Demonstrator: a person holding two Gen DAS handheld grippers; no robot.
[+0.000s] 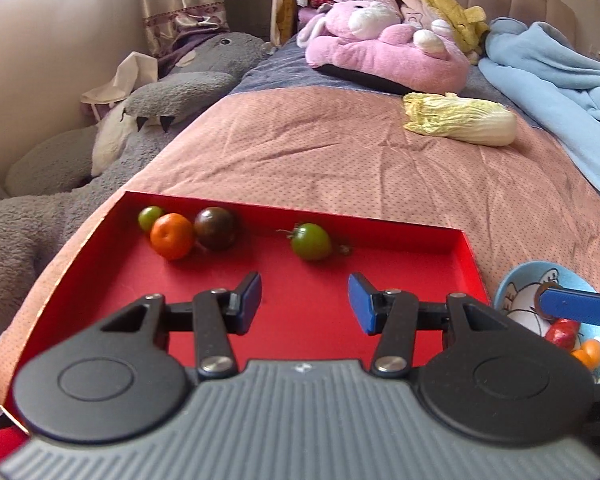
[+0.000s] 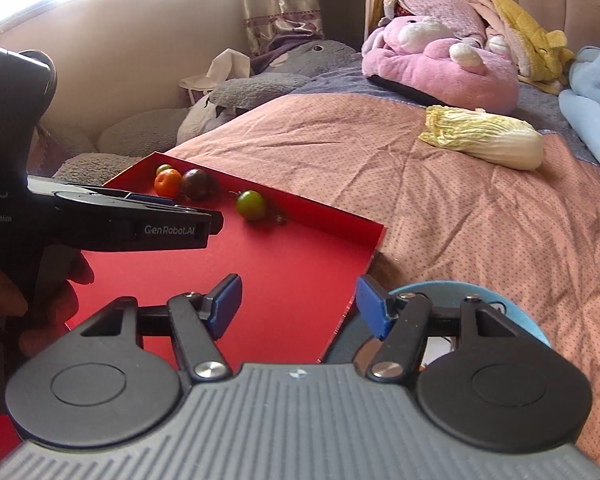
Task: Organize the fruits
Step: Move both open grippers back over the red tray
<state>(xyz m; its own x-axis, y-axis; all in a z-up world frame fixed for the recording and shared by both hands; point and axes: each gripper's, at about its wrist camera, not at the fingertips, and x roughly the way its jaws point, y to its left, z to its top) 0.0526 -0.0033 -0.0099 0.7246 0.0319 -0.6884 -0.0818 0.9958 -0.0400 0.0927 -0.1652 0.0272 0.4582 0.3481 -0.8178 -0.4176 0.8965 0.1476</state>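
Note:
A red tray (image 1: 400, 288) (image 2: 284, 280) lies on the bed. Along its far wall sit a small green tomato (image 1: 149, 217), an orange (image 1: 171, 236) (image 2: 168, 183), a dark purple tomato (image 1: 216, 228) (image 2: 196, 184) and a green tomato (image 1: 311, 241) (image 2: 251, 204). My left gripper (image 1: 304, 300) is open and empty above the tray. A blue bowl (image 1: 572, 276) (image 2: 440, 286) right of the tray holds a red fruit (image 1: 562, 334) and small orange fruits (image 1: 590, 353). My right gripper (image 2: 298, 306) is open and empty over the tray's right edge and the bowl; its blue finger (image 1: 576, 307) shows above the bowl.
A napa cabbage (image 1: 460, 122) (image 2: 484, 140) lies further up the pink quilt (image 1: 340, 152). A pink plush (image 1: 384, 48), a blue blanket (image 1: 560, 80) and a grey plush (image 1: 100, 140) surround the bed. The left gripper's body (image 2: 120, 224) crosses the tray's left side.

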